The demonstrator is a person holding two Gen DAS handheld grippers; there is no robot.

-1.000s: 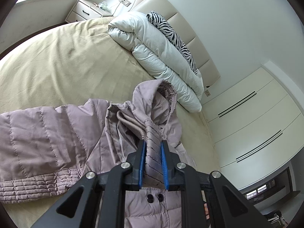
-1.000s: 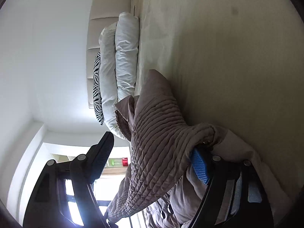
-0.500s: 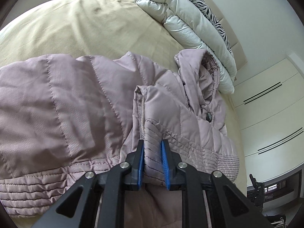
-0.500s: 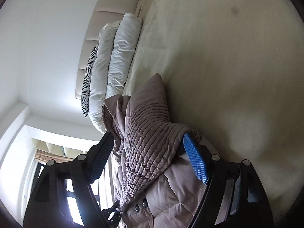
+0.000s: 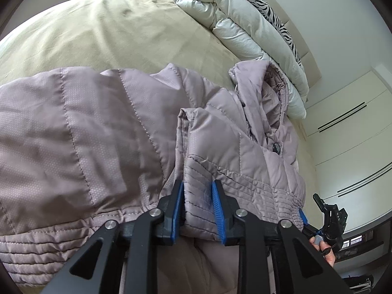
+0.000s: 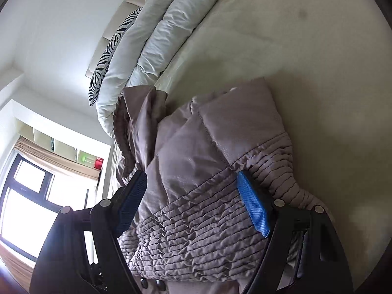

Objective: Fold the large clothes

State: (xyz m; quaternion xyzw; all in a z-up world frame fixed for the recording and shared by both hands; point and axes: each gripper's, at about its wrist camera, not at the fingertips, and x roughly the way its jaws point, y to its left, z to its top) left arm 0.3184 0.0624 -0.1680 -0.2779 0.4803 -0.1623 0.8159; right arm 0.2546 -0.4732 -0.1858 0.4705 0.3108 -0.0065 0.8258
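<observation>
- Right now the mauve quilted puffer jacket with a hood lies spread on the beige bedsheet, its hood pointing toward the rolled white duvet and the zebra-striped pillow at the headboard.
- Its long axis runs away from both cameras, from the ribbed hem at the fingers up to the hood.
- The left gripper has its blue pads narrowed onto a doubled flap of the ribbed hem band; whether they truly pinch it I cannot tell, since fabric fills the gap without clear squeezing.
- The right gripper stands wide apart, its pads on either side of the gathered ribbed band, which bulges between them untouched by at least the left-side pad.
- Both tools sit at the hem end, directly over the folded panel, so the jacket lies ahead of and beneath each of them.
- My reading: the folded section has been laid toward the collar, and the next move depends on drawing back along that axis without dragging the hem.
</observation>
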